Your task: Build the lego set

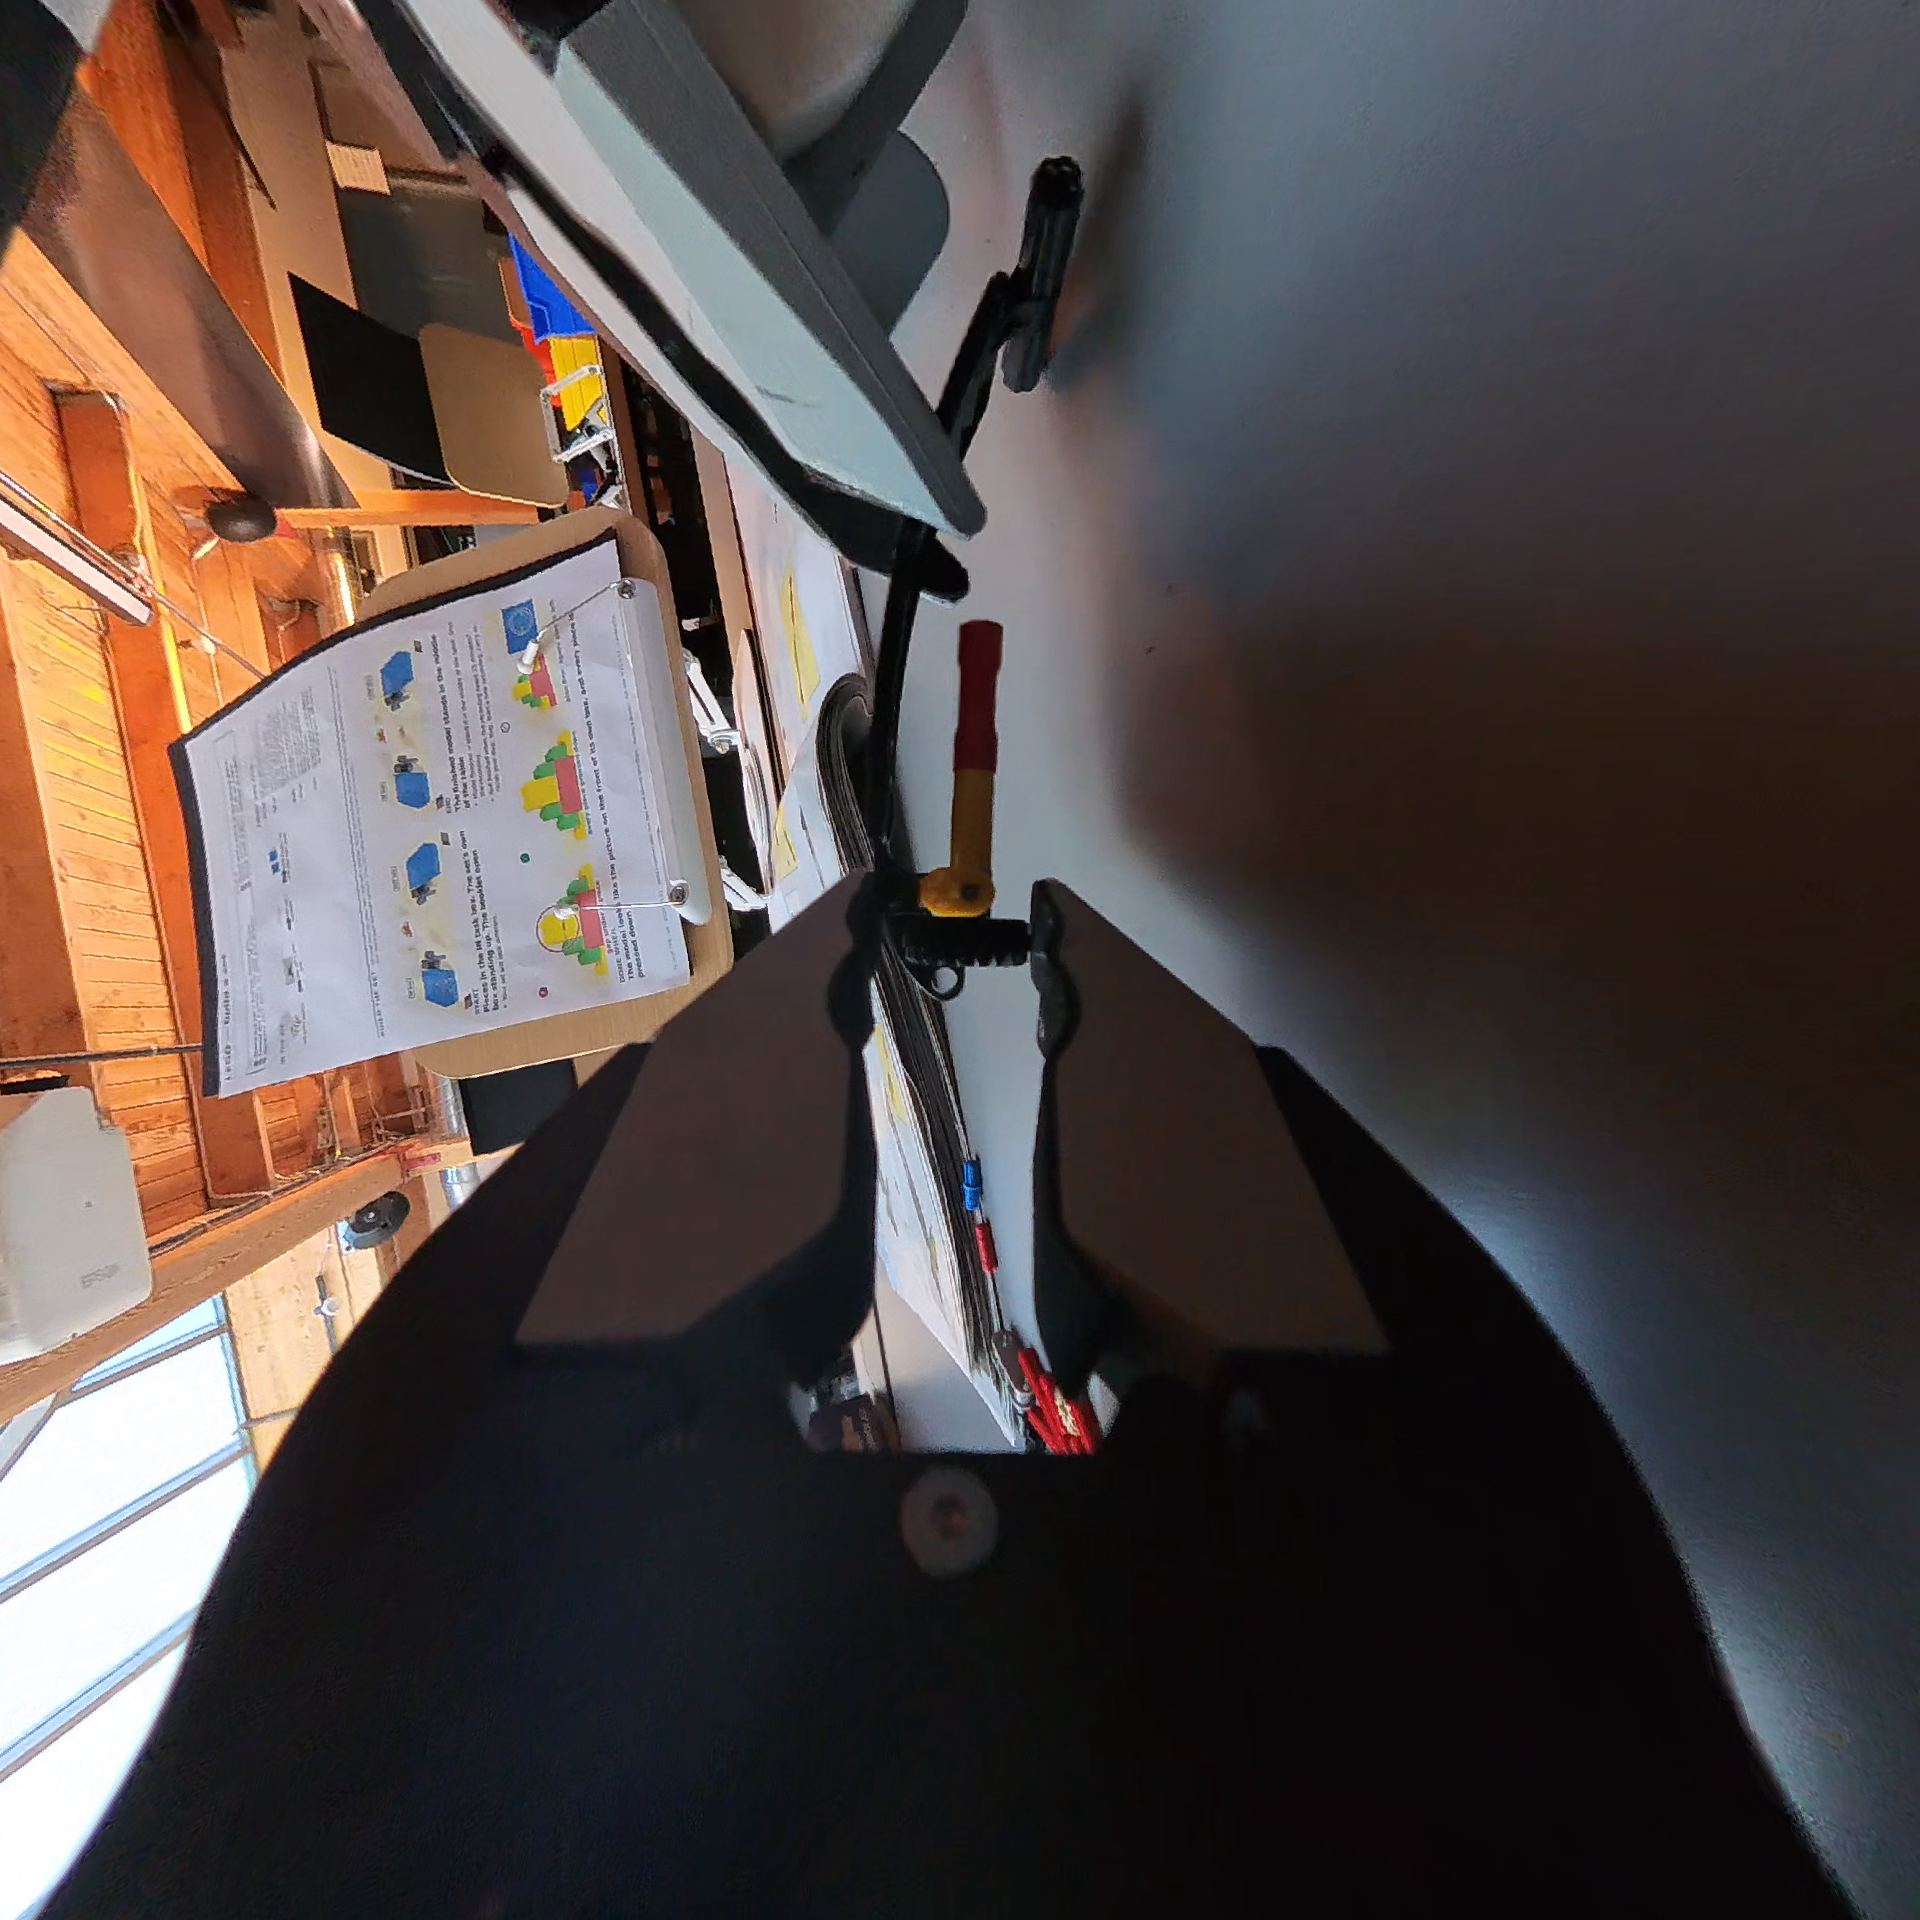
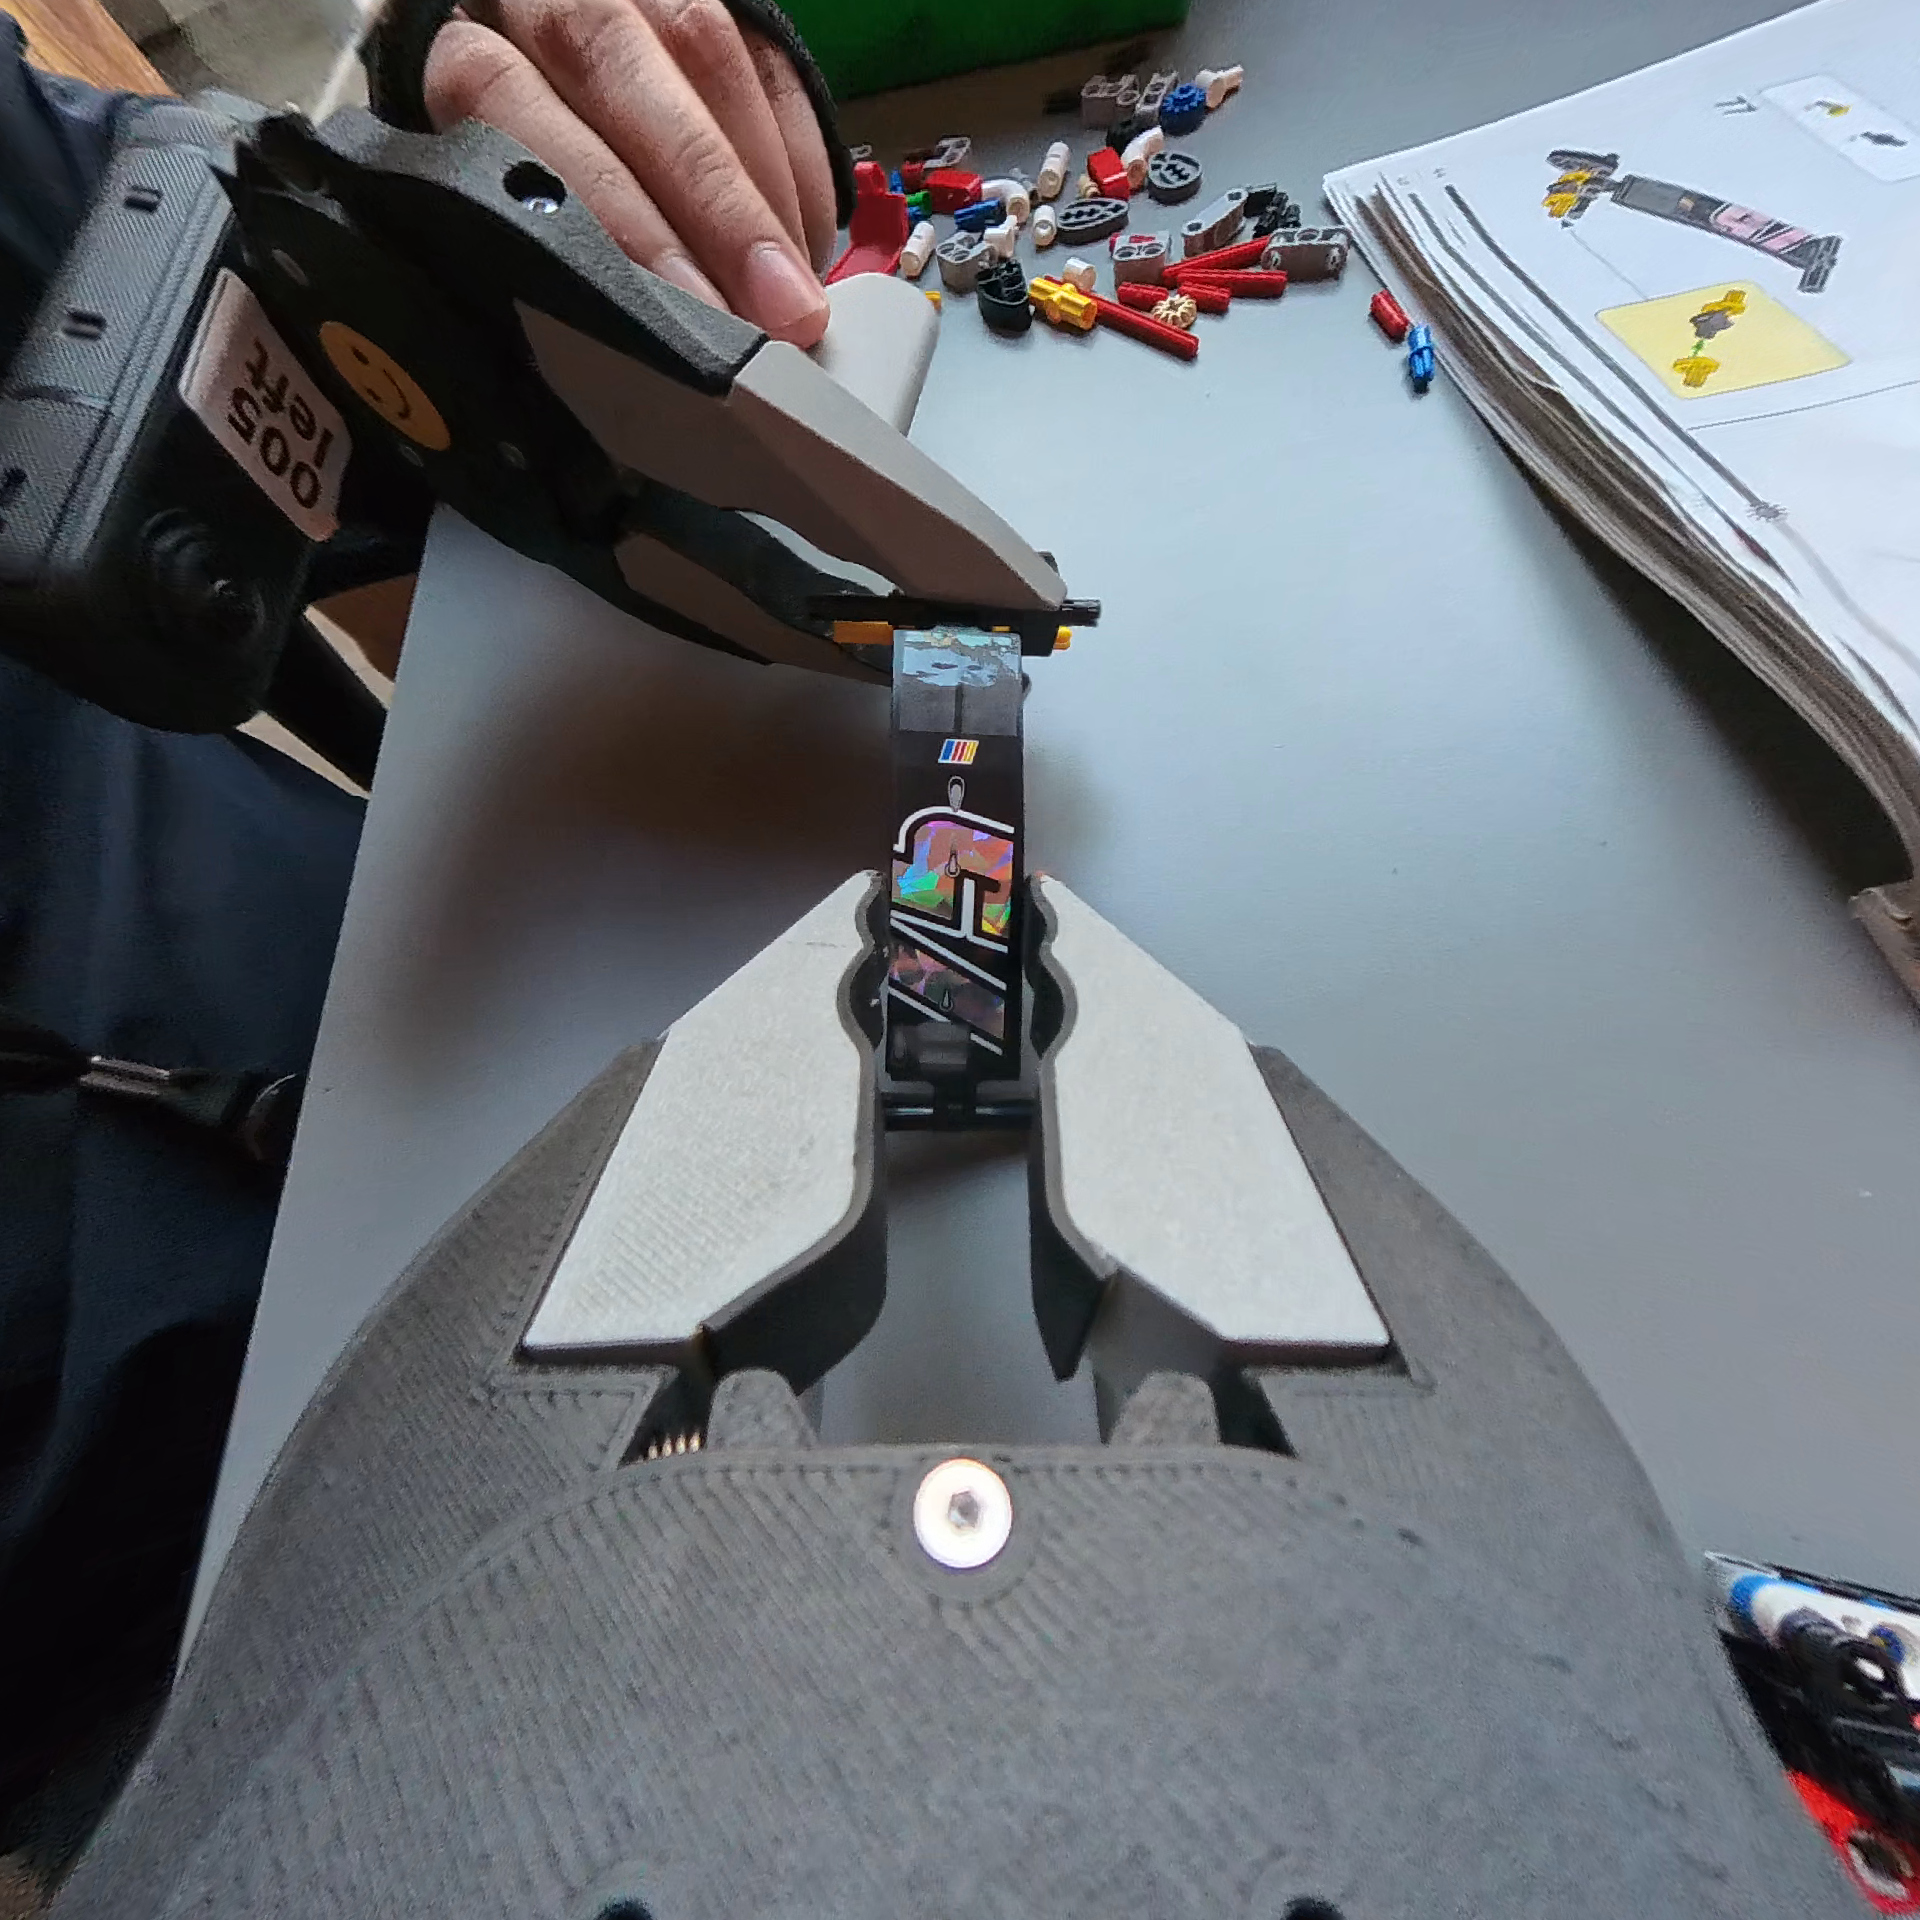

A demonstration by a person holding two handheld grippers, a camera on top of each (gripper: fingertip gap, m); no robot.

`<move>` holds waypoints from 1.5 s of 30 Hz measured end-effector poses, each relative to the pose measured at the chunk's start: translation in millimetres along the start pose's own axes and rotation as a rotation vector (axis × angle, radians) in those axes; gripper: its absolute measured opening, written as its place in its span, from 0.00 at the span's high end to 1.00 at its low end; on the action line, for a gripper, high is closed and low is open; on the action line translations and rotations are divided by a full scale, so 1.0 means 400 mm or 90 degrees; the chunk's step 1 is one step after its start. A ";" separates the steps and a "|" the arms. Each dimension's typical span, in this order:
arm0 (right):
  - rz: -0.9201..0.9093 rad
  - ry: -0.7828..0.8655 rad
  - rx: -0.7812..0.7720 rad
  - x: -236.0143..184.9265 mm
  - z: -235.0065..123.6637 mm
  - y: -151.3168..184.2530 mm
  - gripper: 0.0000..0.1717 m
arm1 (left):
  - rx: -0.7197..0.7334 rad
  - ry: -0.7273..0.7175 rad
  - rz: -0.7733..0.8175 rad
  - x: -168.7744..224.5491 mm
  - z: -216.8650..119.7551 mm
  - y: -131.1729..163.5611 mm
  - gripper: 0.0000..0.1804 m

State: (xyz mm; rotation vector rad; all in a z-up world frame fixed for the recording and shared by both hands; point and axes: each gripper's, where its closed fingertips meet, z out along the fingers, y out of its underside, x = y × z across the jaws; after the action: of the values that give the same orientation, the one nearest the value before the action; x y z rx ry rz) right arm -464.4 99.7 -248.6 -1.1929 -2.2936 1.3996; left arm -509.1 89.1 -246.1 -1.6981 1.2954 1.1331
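Grey table; wooden walls; bright window; daylight.

Glossy holo-sticker plastic panel, matt table

Long black brick panel with holographic sticker, raised above grey table, black axle crossing its far end

Booklet cut off at right edge.
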 end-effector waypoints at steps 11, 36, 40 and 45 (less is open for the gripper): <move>-0.115 0.100 -0.044 0.017 0.003 0.022 0.87 | 0.039 0.076 -0.179 0.011 -0.002 0.010 0.76; -0.157 0.099 -0.042 0.011 -0.007 0.026 0.84 | 0.161 0.154 -0.426 -0.031 -0.042 0.010 0.80; -0.153 0.098 -0.055 0.013 -0.004 0.034 0.83 | 0.166 0.151 -0.448 -0.040 -0.043 0.013 0.83; -0.179 0.104 -0.075 0.010 0.000 0.047 0.87 | 0.165 0.143 -0.491 -0.056 -0.041 0.028 0.85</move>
State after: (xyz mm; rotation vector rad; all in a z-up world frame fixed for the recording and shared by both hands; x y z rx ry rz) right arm -457.0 107.0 -264.6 -0.9302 -2.3441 1.0432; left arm -518.8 79.3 -219.4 -1.8990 0.7327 0.3186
